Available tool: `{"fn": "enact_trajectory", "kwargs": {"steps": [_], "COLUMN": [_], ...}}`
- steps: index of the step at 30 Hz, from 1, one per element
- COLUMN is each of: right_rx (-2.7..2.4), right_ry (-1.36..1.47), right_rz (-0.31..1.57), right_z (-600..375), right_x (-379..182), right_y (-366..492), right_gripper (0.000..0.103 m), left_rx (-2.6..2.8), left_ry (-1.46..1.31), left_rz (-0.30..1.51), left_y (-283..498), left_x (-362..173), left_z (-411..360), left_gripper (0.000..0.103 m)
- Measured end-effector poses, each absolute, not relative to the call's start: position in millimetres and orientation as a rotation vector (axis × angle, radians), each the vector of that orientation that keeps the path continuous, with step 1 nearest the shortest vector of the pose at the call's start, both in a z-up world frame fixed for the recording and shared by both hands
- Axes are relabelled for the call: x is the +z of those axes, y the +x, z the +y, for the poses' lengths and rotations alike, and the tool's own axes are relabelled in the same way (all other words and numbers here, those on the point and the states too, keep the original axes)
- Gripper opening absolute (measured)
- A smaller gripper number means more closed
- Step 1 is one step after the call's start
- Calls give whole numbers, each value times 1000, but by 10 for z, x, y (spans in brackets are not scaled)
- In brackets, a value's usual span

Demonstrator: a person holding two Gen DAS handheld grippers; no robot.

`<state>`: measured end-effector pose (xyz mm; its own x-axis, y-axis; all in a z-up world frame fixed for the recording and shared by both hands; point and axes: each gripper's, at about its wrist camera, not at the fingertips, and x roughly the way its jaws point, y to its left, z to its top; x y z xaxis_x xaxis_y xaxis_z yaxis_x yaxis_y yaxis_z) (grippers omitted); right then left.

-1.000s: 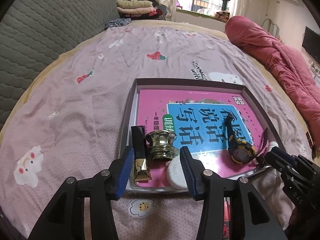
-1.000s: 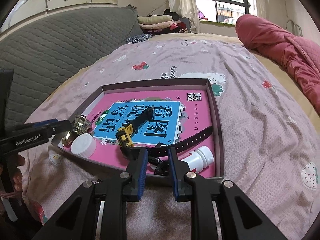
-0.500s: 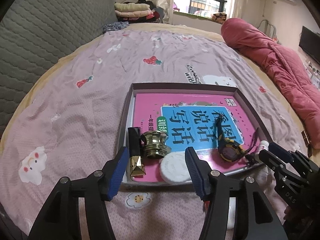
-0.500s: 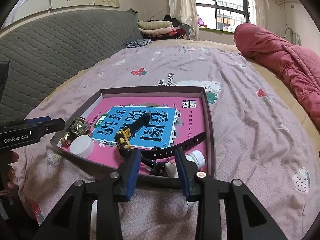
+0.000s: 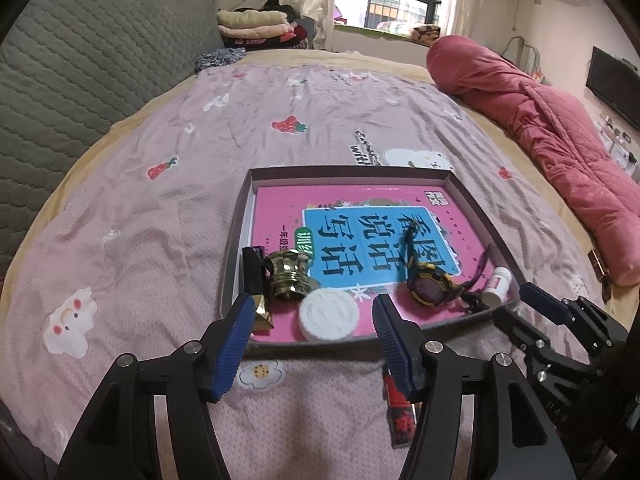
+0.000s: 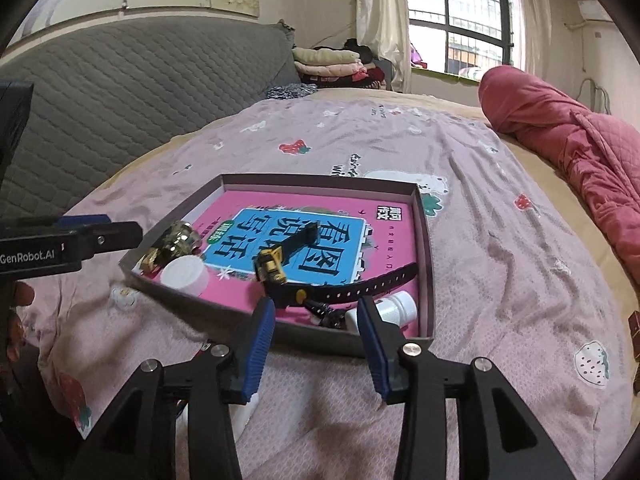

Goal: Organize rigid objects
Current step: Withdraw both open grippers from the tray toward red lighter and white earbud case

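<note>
A shallow brown box (image 5: 476, 204) (image 6: 424, 240) lies on the bed with a pink and blue book (image 5: 360, 224) (image 6: 288, 236) in it. On the book lie a brass knob (image 5: 288, 276) (image 6: 178, 238), a white round lid (image 5: 329, 314) (image 6: 185, 275), a black and gold bar (image 5: 256, 280), a black and yellow watch (image 5: 430, 286) (image 6: 280, 270) and a small white bottle (image 5: 498, 286) (image 6: 394, 308). My left gripper (image 5: 314, 322) is open and empty just short of the box's near edge. My right gripper (image 6: 316, 324) is open and empty at the box's near right corner.
A red and black stick (image 5: 396, 412) lies on the pink sheet under the left gripper. A rolled red quilt (image 5: 540, 128) (image 6: 568, 140) runs along the right side. A grey padded headboard (image 5: 80, 64) stands at the left. Folded clothes (image 5: 256, 28) sit at the far end.
Both grippers have drawn back from the box and risen. The right gripper has opened from nearly shut to wide. The left gripper has widened a little.
</note>
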<state>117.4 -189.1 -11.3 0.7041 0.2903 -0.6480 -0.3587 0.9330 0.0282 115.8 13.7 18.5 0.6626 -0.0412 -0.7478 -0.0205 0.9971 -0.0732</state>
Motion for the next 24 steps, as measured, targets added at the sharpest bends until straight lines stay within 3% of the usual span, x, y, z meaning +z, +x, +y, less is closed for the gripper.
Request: {"fn": "enact_trajectory", "kwargs": {"steps": [24], "right_rx": [415], "right_ry": [-223], "right_rz": [709], "right_z": [-1652], "right_x": [-103], "right_y": [488], "right_gripper": [49], "left_rx": [-65], "left_ry": [-66], "left_rz": [881], "left_y": [827], "left_x": [287], "left_z": [-49], "left_gripper": [63]}}
